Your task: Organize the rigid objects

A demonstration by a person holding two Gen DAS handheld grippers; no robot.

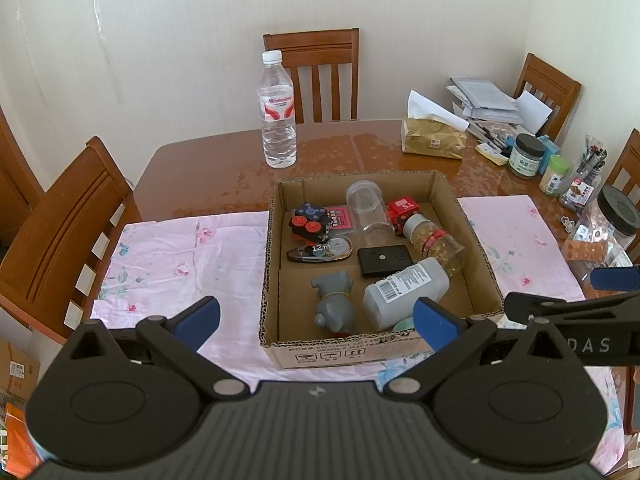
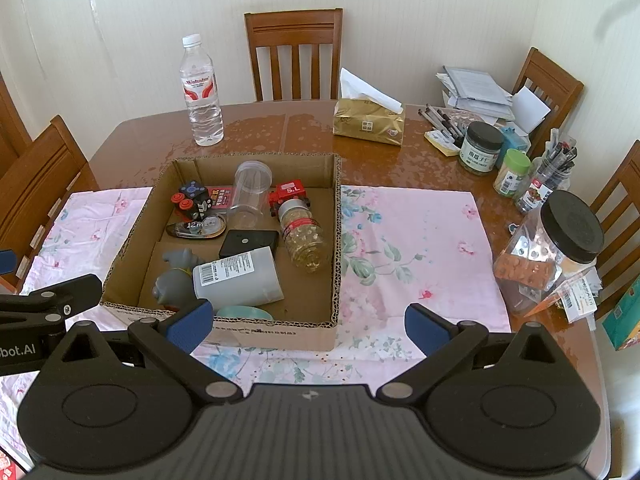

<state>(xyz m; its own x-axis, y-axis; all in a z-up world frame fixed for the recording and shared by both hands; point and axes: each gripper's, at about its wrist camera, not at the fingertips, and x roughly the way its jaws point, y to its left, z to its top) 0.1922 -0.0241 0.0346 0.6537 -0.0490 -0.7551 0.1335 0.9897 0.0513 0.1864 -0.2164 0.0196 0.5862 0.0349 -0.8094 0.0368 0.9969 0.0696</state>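
Note:
An open cardboard box [image 1: 276,264] [image 2: 338,248] sits on a pink floral cloth [image 1: 180,256] [image 2: 420,248]. In it lie a grey bottle with a barcode label [image 1: 408,292] [image 2: 240,276], a grey toy figure [image 1: 334,300] [image 2: 174,276], a black case [image 1: 384,260] [image 2: 250,242], a bottle of yellow capsules [image 1: 436,242] [image 2: 304,240], a clear jar [image 1: 366,208] [image 2: 250,194], a red toy truck [image 1: 402,210] [image 2: 290,196], a black cube toy [image 1: 310,222] [image 2: 192,200] and a correction tape [image 1: 320,252] [image 2: 198,228]. My left gripper [image 1: 316,320] is open and empty before the box's near wall. My right gripper [image 2: 308,324] is open and empty at the box's near right corner.
A water bottle [image 1: 278,116] [image 2: 202,96] stands behind the box. A gold tissue pack [image 1: 434,138] [image 2: 368,122], jars [image 2: 480,148], pens and papers crowd the back right. A big black-lidded jar [image 2: 560,248] stands at the right edge. Wooden chairs [image 1: 60,240] surround the table.

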